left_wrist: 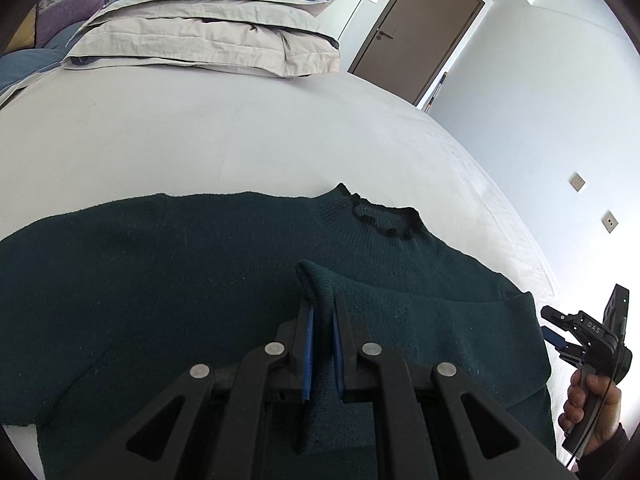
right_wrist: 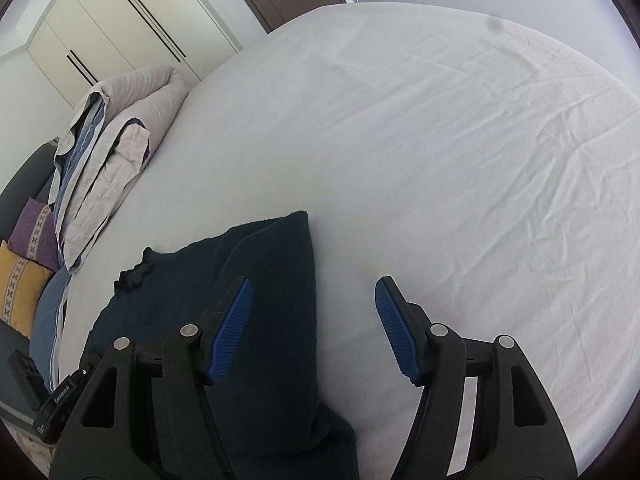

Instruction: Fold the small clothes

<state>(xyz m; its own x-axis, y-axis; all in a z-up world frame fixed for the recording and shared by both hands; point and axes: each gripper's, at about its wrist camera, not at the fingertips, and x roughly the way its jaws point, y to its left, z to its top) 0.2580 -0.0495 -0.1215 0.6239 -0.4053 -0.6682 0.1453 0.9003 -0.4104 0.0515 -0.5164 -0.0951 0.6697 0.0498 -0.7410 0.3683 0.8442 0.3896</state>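
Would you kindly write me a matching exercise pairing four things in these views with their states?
Things:
1. left gripper
2. right gripper
3. sweater
4. duvet

States:
A. open, holding nothing
B. folded in a stack at the bed's far end
C. shut on a sleeve cuff
D. spread flat, one sleeve folded over the body

Pairs: 1-C, 2-A, 3-D, 4-B

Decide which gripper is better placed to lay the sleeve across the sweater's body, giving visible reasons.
Left. The left gripper is shut on the sleeve cuff, over the dark green sweater. The right gripper is open, holding nothing.
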